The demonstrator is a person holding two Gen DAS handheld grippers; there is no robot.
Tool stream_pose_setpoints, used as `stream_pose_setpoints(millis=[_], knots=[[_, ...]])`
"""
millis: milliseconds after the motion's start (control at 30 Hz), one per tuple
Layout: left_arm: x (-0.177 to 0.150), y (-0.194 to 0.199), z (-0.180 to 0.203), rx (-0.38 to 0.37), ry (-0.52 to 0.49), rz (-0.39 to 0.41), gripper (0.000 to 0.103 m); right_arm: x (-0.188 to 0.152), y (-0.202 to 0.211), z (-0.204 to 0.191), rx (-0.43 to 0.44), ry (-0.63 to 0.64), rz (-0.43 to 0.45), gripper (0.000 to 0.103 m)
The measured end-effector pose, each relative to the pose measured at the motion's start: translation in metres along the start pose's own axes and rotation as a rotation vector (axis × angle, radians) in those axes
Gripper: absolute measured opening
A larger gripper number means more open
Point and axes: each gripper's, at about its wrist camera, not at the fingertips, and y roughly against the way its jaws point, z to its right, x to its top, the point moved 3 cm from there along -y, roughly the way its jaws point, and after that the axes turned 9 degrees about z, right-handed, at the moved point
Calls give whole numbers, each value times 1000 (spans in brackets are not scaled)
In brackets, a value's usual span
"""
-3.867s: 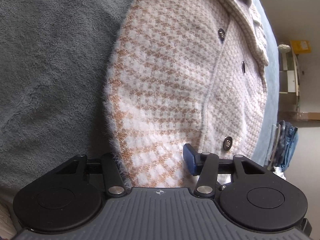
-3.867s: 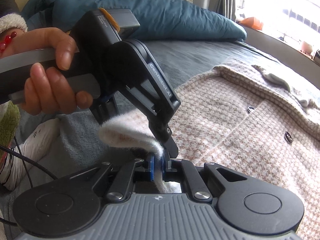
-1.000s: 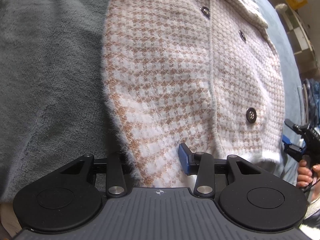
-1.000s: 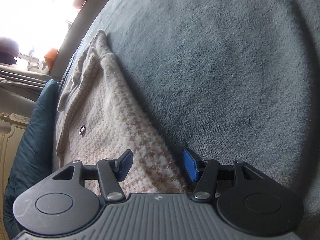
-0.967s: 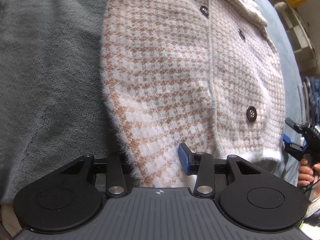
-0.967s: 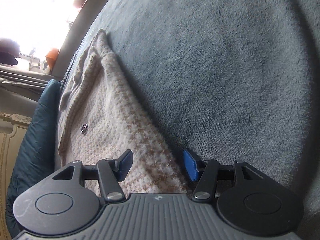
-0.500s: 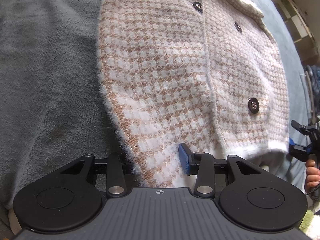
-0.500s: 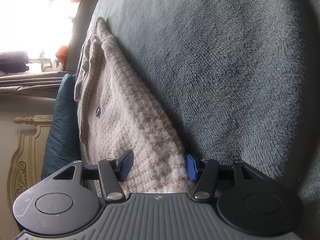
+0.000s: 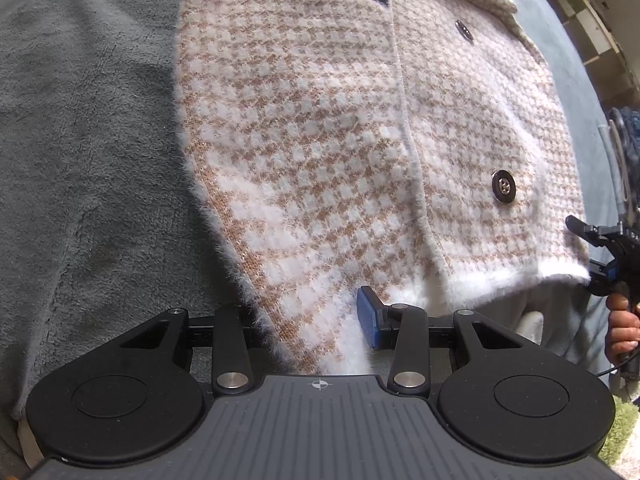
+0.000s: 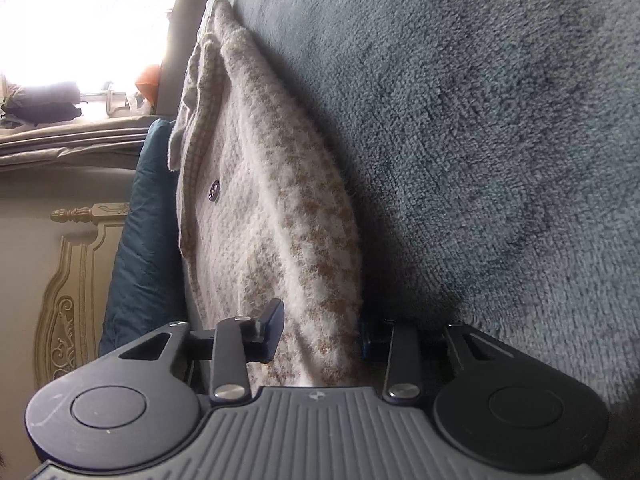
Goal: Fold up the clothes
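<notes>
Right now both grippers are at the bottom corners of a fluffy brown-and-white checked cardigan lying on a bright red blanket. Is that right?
Not quite: the blanket is grey, not red, as the left wrist view shows. The rest holds: the left gripper has one bottom corner of the fluffy brown-and-white checked cardigan between its fingers, and the right gripper is closing around the other.
</notes>
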Motion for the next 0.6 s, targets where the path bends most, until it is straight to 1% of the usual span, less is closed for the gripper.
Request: stream_pose_setpoints(millis=[33, 100, 200, 433, 600], knots=[[0, 0, 0, 2, 1, 0, 39, -1, -2, -1, 0, 5, -6, 33], [0, 0, 0, 6, 6, 1, 36, -3, -7, -3, -12, 13, -9, 25], [-1, 0, 0, 7, 8, 2, 32, -4, -9, -5, -12, 23, -9, 20], [-1, 0, -1, 3, 19, -5, 33, -5, -12, -8, -19, 35, -12, 20], [-2, 0, -3, 2, 23, -2, 33, -5, -15, -6, -11, 17, -12, 20]])
